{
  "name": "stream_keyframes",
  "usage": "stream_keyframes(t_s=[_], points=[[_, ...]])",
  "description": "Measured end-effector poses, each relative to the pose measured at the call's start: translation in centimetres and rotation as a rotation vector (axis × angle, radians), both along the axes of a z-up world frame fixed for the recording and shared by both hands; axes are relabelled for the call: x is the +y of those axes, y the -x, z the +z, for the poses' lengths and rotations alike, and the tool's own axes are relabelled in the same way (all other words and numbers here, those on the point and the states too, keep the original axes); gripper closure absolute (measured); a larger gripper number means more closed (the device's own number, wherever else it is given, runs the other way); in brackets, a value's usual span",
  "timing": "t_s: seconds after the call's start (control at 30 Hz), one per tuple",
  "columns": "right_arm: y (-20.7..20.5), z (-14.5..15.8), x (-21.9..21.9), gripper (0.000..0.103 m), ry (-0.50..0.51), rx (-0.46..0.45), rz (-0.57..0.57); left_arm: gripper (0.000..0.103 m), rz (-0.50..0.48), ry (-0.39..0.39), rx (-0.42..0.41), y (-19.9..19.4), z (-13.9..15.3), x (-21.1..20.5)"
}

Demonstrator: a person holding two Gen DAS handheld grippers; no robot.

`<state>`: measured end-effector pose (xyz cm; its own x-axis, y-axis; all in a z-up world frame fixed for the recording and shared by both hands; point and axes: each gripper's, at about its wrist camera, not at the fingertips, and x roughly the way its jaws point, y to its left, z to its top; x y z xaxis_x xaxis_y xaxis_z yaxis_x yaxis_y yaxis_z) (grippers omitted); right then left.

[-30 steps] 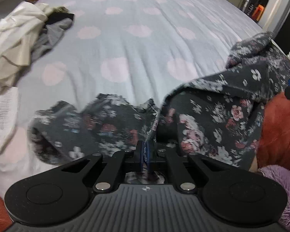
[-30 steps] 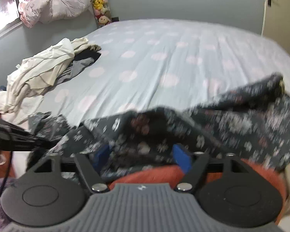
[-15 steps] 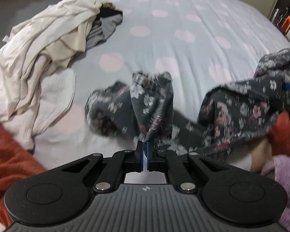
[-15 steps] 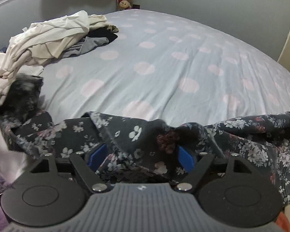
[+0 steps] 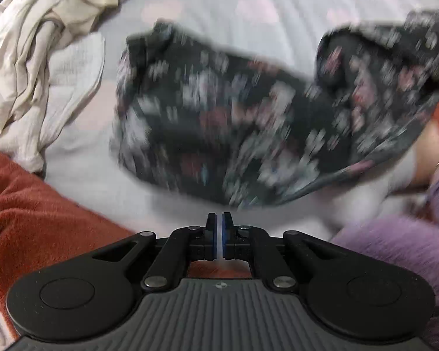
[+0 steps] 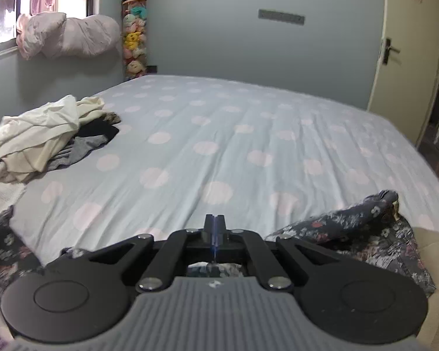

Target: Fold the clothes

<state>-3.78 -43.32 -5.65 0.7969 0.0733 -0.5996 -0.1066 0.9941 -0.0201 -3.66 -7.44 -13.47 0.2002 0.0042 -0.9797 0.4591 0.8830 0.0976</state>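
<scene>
A dark floral garment [image 5: 248,122] lies blurred on the polka-dot bed sheet [image 5: 219,5], just beyond my left gripper [image 5: 219,222], whose jaws stand shut with nothing between them. In the right wrist view the same garment [image 6: 360,234] lies bunched at the lower right and lower left. My right gripper [image 6: 215,223] is shut; floral cloth shows beneath its base, but the tips hold nothing that I can see.
A pile of cream, white and grey clothes [image 6: 44,137] lies on the left of the bed [image 6: 219,146]. An orange blanket [image 5: 29,213] and purple fleece [image 5: 409,248] sit near the bed's front edge. A door [image 6: 406,58] stands at the right.
My left gripper let go of the floral garment, which dropped onto the sheet. My right gripper went from open to shut and tilted up off the garment.
</scene>
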Motion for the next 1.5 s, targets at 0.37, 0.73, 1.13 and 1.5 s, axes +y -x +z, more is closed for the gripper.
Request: stream_keyframes(t_s=[0.37,0.73,1.13,1.5], points=[[2.2,-3.3,1.4,0.057,-0.042,0.115,0.071,0.082,-0.036,0.183,-0.021,0.1,5.0,0.0],[3.5,-3.8,-1.6,0.045,-0.076,0.115,-0.022,0.075,-0.037,0.253,-0.215,-2.3,7.6,0.6],[3.8,-2.7,-9.3,0.035,-0.027,0.129,-0.178,0.060,0.004,0.299,-0.281,-9.4,3.8,3.7],[5.0,-4.9,-23.3,0.030,-0.126,0.172,-0.599,0.090,-0.006,0.270,-0.288,-9.2,2.7,3.2]])
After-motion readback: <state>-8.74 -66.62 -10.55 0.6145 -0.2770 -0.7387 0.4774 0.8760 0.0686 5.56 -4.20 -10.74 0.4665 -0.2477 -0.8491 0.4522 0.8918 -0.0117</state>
